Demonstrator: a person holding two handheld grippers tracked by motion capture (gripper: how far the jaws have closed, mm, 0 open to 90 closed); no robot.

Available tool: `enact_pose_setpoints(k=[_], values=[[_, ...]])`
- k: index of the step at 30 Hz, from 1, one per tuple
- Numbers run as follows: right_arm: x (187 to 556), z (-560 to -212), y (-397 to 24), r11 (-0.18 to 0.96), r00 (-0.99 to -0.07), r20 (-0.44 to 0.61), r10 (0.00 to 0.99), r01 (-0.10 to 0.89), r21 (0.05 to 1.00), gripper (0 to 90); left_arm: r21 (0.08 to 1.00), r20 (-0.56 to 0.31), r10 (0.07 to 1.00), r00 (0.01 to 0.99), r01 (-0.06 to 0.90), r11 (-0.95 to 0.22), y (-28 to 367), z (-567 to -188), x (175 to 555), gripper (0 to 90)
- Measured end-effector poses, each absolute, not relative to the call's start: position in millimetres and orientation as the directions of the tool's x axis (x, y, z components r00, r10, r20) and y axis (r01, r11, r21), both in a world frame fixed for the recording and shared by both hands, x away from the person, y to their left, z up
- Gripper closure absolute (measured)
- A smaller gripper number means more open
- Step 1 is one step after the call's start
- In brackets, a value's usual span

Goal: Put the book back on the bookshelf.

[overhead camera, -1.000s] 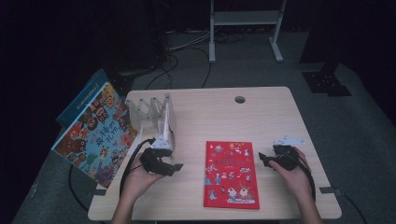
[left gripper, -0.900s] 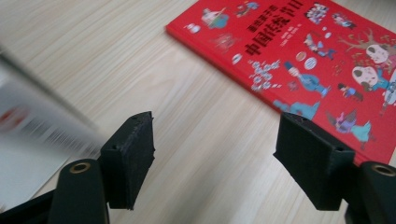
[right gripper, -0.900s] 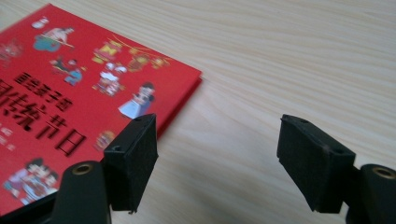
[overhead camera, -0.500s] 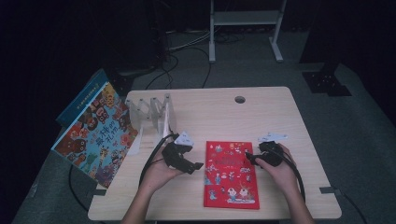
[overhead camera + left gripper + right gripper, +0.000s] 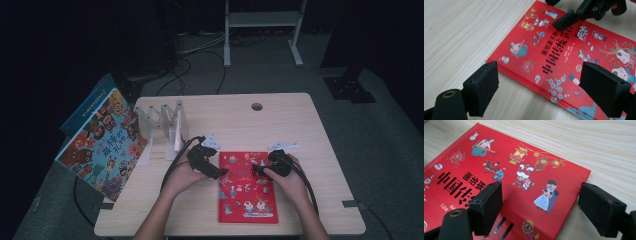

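Red book [image 5: 247, 187] flat on table [image 5: 310, 150], both tongs just opening, empty, rack [image 5: 167, 125] and leaning book [image 5: 102, 145] nearby

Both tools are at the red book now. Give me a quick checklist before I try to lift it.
1. Left tool open, having just widened: ok.
2. Right tool open, having just widened: ok.
3. Red book flat on the table: ok.
4. Book edge between the left tool's jaws, pads not pressing: ok.
5. Book corner between the right tool's jaws: ok.
6. Rack stands apart from the book: ok.
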State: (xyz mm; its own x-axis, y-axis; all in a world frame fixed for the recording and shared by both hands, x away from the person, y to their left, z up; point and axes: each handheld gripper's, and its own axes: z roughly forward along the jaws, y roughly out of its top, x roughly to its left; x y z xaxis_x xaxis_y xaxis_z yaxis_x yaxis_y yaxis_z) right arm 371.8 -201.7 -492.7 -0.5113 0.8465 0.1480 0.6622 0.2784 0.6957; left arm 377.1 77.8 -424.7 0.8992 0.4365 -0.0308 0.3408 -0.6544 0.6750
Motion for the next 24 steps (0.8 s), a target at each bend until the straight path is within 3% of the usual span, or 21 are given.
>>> enact_pose_setpoints(k=[5, 15, 24], values=[[380, -494, -196, 0.296, -0.543, 0.156, 0.825, 0.651, 0.699, 18.9, 0.673, -0.033, 0.440, 0.897, 0.346, -0.654, 75, -427, 382, 13.7], [407, -488, -156, 0.445, -0.676, 0.113, 0.728, 0.592, 0.672, 18.7, 0.664, -0.052, 0.473, 0.880, 0.384, -0.642, 74, -438, 390, 12.2], [398, -483, -141, 0.496, -0.714, 0.057, 0.698, 0.539, 0.680, 25.3, 0.650, -0.060, 0.502, 0.863, 0.415, -0.636, 70, -452, 399, 12.1]])
